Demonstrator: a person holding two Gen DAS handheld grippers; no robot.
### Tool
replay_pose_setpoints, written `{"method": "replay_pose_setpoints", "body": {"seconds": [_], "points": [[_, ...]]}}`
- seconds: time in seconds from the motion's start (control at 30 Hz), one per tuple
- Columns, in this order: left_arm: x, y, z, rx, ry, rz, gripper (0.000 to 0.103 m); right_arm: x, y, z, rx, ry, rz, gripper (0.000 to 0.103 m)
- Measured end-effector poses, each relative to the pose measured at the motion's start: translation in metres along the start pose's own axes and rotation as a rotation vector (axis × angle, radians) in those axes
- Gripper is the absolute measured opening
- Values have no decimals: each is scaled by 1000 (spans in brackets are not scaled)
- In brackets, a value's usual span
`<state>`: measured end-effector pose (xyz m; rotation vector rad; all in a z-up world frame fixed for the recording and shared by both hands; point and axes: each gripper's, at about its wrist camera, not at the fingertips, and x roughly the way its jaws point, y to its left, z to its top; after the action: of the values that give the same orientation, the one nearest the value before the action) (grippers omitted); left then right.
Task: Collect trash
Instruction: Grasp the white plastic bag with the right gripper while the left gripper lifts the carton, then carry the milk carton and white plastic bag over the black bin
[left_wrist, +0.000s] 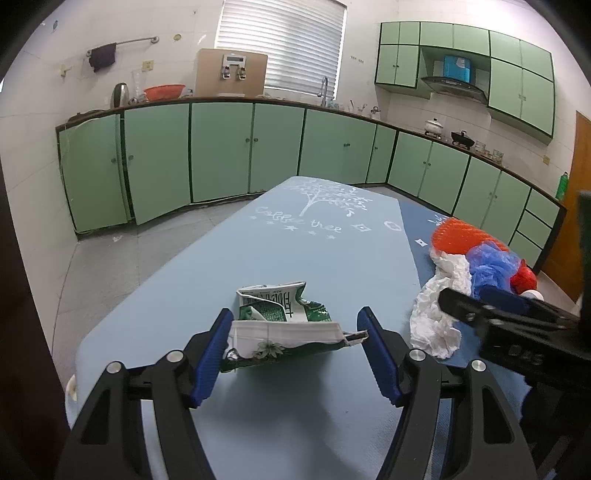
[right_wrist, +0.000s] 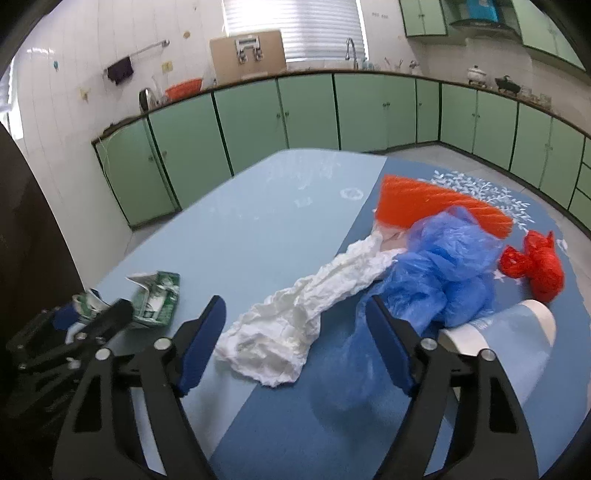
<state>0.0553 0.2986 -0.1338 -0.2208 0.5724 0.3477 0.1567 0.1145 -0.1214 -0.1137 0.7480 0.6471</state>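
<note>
Right now your left gripper (left_wrist: 295, 350) is spread wide around the crushed green carton (left_wrist: 282, 325) lying on the pale blue bench (left_wrist: 295, 258); one pad (left_wrist: 212, 354) touches its left end, the other stands clear. Your right gripper (right_wrist: 295, 343) is likewise apart, straddling the crumpled white paper (right_wrist: 291, 332). Beside that paper sit the blue plastic bag (right_wrist: 443, 266), orange netting (right_wrist: 436, 206) and red bag (right_wrist: 535, 266).
</note>
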Motion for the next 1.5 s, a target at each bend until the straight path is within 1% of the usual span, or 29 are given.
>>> {"method": "replay_pose_setpoints", "body": {"seconds": [0.03, 0.07, 0.1, 0.13, 0.17, 0.2, 0.3, 0.43, 0.53, 0.63, 0.73, 0.83, 1.03, 1.27, 1.5], "points": [[0, 0, 0, 1, 0, 1, 68, 6, -2, 0, 11, 23, 9, 61], [1, -1, -1, 2, 1, 0, 68, 10, -3, 1, 17, 38, 12, 58], [1, -1, -1, 2, 4, -2, 68, 14, -4, 0, 25, 59, 17, 51], [2, -1, -1, 3, 6, -3, 68, 16, -4, 0, 28, 69, 26, 39], [2, -1, -1, 3, 8, -3, 68, 19, -3, -1, 28, 85, 56, 32], [3, -1, -1, 3, 9, -2, 68, 20, -2, -2, 25, 96, 78, 21], [1, -1, 1, 3, 4, 1, 68, 13, 2, 0, 0, 76, 79, 9], [-3, -2, 5, -7, -7, -8, 68, -12, 1, 10, -5, 7, 126, 8], [-8, -6, 10, -10, -21, -22, 67, -40, 0, 24, -19, -60, 156, 8], [-17, -13, 16, 1, -43, -39, 67, -66, 0, 39, -24, -128, 169, 8], [-25, -20, 23, 4, -62, -62, 67, -88, -7, 46, -30, -173, 165, 8], [-32, -31, 30, 14, -76, -88, 67, -116, -21, 50, -30, -212, 149, 8], [-45, -61, 40, 46, -102, -158, 67, -156, -54, 49, -10, -257, 97, 8], [-63, -111, 49, 112, -137, -251, 67, -193, -90, 40, 21, -289, 14, 8], [-76, -170, 53, 171, -159, -365, 67, -226, -128, 18, 64, -294, -87, 8]]}}
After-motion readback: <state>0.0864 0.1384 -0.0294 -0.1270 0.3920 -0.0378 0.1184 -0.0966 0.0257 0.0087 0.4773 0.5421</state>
